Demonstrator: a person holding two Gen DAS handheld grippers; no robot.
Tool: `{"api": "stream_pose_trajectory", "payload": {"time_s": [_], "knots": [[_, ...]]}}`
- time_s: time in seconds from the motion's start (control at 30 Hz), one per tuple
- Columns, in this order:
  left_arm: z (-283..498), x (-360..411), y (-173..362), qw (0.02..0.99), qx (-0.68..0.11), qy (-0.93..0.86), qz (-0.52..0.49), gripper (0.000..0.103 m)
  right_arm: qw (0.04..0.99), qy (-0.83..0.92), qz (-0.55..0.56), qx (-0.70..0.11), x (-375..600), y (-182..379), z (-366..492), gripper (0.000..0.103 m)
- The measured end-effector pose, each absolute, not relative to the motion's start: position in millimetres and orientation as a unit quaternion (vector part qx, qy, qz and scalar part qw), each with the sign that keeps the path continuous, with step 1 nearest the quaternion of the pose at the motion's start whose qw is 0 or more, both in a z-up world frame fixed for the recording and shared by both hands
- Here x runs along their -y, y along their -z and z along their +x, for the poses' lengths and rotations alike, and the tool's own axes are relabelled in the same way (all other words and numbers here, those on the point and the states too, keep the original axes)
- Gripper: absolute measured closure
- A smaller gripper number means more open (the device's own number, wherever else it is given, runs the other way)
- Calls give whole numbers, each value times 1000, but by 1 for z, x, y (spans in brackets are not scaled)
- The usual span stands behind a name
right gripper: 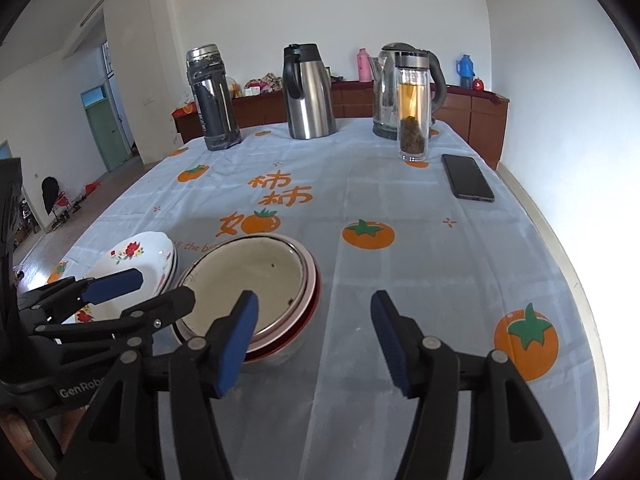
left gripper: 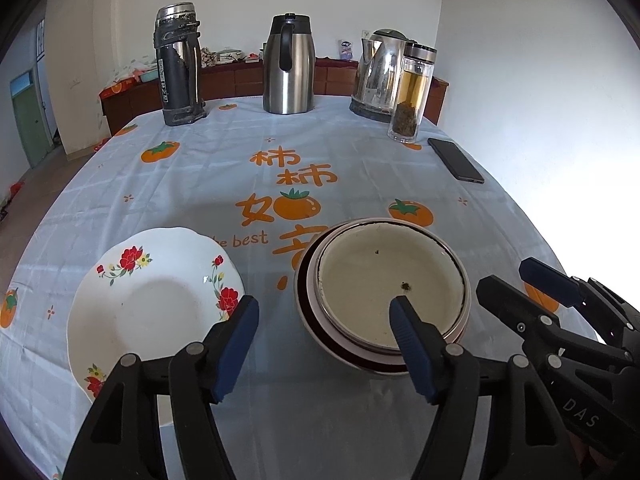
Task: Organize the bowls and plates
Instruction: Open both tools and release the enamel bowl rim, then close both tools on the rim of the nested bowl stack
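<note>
White floral plates (left gripper: 152, 300) lie stacked at the near left of the counter (left gripper: 360, 168), just beside nested bowls (left gripper: 384, 292). Both stacks look made, so sorting seems nearly done. Left gripper (left gripper: 324, 332) and right gripper (right gripper: 314, 332) hover with fingers spread, holding nothing. Next I would check alignment or withdraw. Readable: "the best" on the cloth, "DAS" and "GenRob" on the grippers.

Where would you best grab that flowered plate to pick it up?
Probably by the near rim of the flowered plate, one finger over and one under. It lies flat and wide, so only its thin, slightly raised edge fits between the open left gripper fingers hovering nearby.
</note>
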State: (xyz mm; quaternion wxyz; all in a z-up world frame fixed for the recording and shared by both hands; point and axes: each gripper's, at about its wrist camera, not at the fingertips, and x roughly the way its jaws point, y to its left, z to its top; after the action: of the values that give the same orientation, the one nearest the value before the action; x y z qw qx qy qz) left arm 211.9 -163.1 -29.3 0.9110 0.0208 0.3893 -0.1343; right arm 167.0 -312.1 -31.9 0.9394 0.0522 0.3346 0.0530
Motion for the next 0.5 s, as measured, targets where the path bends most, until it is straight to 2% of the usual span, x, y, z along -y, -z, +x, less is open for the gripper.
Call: {"api": "stream_pose_trajectory", "payload": {"time_s": [0.5], "knots": [[220, 161, 37, 903, -404, 144, 5, 33, 939, -55, 63, -333, 315, 32, 175, 44]]}}
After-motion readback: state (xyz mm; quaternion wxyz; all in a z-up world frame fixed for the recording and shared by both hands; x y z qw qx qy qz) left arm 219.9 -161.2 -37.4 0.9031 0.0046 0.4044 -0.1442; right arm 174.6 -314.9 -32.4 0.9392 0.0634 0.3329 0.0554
